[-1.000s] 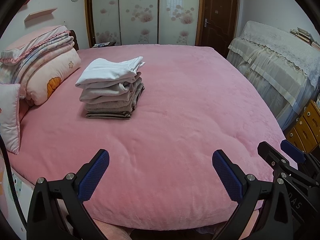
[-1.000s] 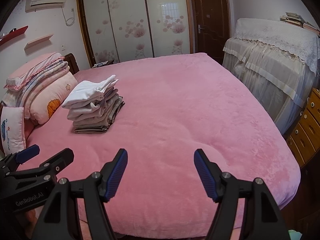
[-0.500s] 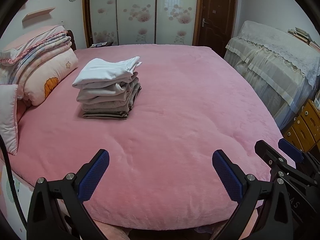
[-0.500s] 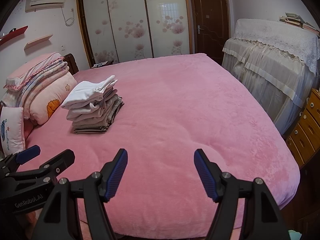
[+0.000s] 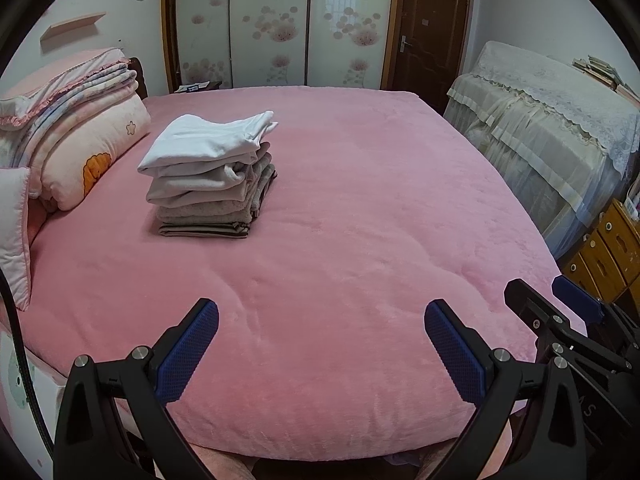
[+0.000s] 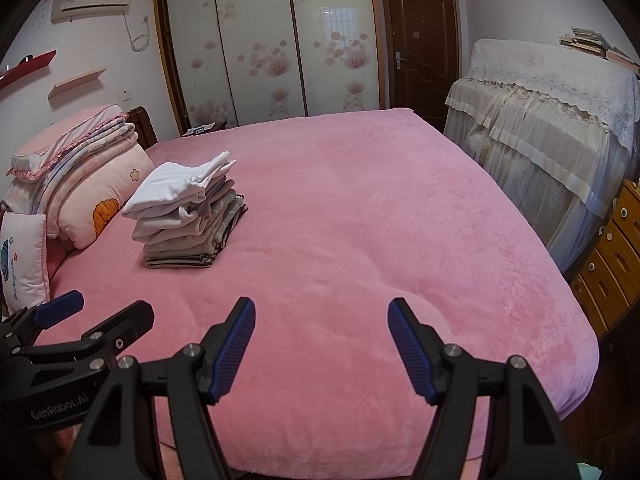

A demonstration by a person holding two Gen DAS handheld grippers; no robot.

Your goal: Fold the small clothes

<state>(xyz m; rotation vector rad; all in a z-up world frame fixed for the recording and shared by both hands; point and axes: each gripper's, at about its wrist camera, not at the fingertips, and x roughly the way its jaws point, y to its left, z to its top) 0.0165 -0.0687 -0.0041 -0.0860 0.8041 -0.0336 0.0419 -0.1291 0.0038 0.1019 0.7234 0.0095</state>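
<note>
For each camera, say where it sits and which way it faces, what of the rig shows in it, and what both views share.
Left wrist: sits on the left gripper at the near edge of the pink plush bed, facing across it to the floral wardrobe doors; its open blue-padded fingers and the right gripper at lower right show.
Right wrist: sits on the right gripper, facing likewise; its open fingers and the left gripper at lower left show.
Shared: the bed, wardrobe, stack of folded white and grey clothes.

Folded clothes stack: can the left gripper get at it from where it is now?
Probably yes: the left gripper is open, and only bare pink blanket lies between it and the folded clothes stack.
</note>
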